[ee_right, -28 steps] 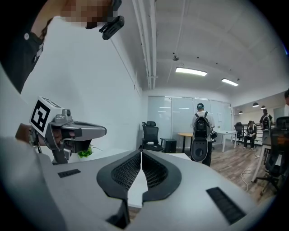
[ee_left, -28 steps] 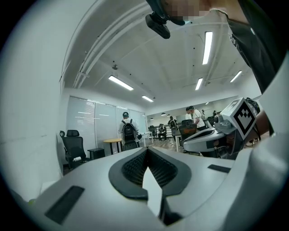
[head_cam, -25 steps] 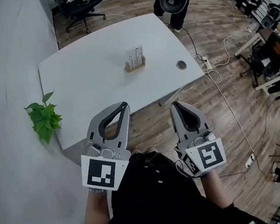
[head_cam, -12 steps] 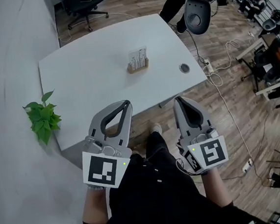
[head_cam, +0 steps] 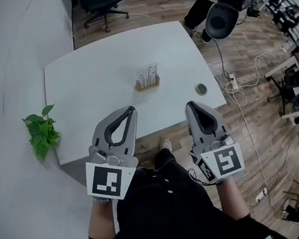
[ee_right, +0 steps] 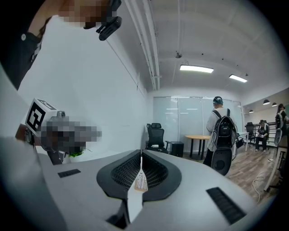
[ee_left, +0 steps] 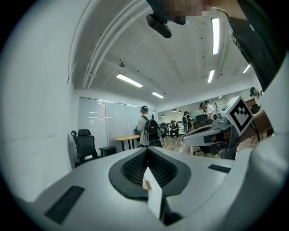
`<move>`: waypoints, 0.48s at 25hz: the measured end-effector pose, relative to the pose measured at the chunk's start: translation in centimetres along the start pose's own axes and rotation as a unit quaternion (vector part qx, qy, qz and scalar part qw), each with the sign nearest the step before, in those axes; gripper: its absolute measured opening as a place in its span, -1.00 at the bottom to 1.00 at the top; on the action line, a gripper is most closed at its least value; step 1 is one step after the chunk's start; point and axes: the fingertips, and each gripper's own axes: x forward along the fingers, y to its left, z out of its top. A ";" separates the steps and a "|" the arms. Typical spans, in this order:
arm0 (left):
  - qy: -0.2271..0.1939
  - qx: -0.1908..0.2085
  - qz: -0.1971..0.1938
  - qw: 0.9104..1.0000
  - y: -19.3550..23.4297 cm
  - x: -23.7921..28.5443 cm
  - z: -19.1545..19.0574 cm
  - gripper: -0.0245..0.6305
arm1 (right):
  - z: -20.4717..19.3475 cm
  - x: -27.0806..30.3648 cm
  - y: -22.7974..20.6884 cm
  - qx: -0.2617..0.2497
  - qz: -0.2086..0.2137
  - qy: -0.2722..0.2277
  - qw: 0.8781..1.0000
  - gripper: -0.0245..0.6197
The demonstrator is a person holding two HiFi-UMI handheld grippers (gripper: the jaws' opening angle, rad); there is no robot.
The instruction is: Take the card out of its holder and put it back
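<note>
1. The card (head_cam: pixel 147 73) stands upright in its holder (head_cam: pixel 147 84), near the middle of the white tabletop (head_cam: pixel 94 90). It has not been taken out yet.
2. Compared with a second ago, the holder sits lower in the head view and the tabletop's near edge has come up to our tools. We take this to mean we have been walking up to the tabletop, not yet reaching.
3. Both tools are still well apart from the holder. The left tool (head_cam: pixel 131 110) and the right tool (head_cam: pixel 190 105) now overlap the near edge in the head view, where before they hung short of it.
4. Both tools are clenched and carry nothing. In each gripper view the tips meet, and the card shows only far off through the gap behind them.
5. The plant (head_cam: pixel 39 133) at the left has hardly shifted.
6. In our judgement the task is at its approach. Next we would steady the holder and loosen one tool to pinch the card's top edge.
</note>
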 end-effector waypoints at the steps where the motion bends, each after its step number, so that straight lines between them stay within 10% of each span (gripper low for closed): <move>1: 0.002 0.000 0.006 1.000 0.1 0.8 0.0 -0.88 | -0.1 0.5 -0.7 0.000 0.007 0.001 1.000 -0.79; 12: 0.028 0.000 0.072 0.997 0.5 8.7 0.0 -0.88 | -1.7 6.0 -8.0 -0.004 0.087 0.015 0.996 -0.79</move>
